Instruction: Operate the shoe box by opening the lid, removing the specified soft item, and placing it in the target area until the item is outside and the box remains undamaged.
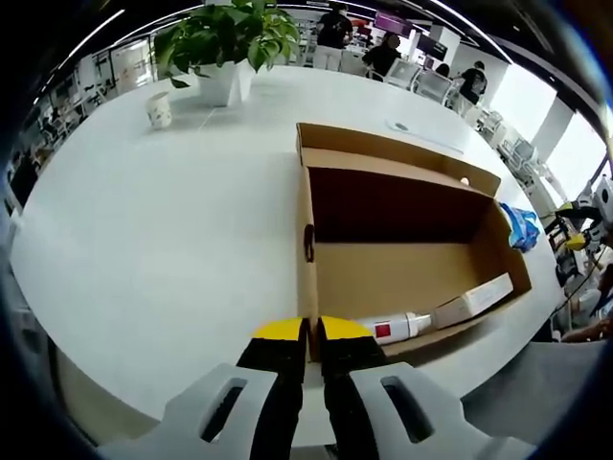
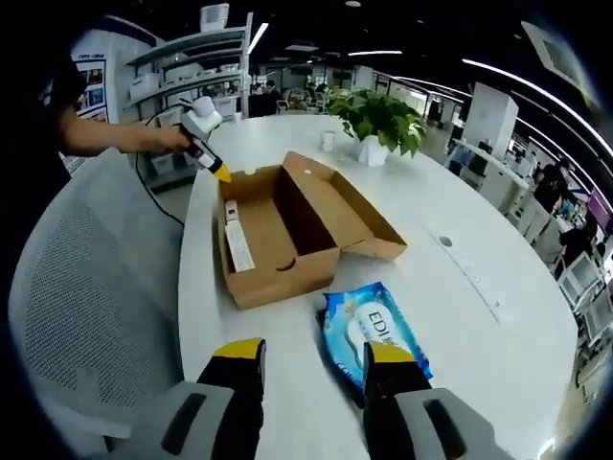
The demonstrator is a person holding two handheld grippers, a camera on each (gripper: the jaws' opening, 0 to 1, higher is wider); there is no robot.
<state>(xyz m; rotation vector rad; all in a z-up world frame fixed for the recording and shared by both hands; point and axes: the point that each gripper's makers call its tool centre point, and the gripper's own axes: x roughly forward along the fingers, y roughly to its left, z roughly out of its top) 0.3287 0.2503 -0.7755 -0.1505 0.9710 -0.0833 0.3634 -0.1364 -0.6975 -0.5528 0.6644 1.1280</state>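
The brown cardboard shoe box [image 1: 383, 278] [image 2: 287, 273] lies open on the white table, its lid [image 2: 350, 211] folded back flat. Inside it lie a long white carton [image 1: 474, 299] [image 2: 238, 247] and a white tube with a red label [image 1: 393, 328]. My left gripper [image 1: 313, 331] [image 2: 218, 171] is pinched on the box's end wall at a corner, jaws nearly together with the cardboard edge between them. A blue soft wipes pack [image 2: 372, 335] [image 1: 522, 227] rests on the table outside the box. My right gripper [image 2: 314, 353] hovers open, its right jaw over the pack's near edge.
A potted plant [image 1: 225, 43] [image 2: 378, 120] and a paper cup [image 1: 159, 110] [image 2: 329, 141] stand at the table's far side. A grey mesh chair [image 2: 86, 287] is beside the table edge. A person's arm [image 2: 105, 134] holds the left gripper. People sit in the background.
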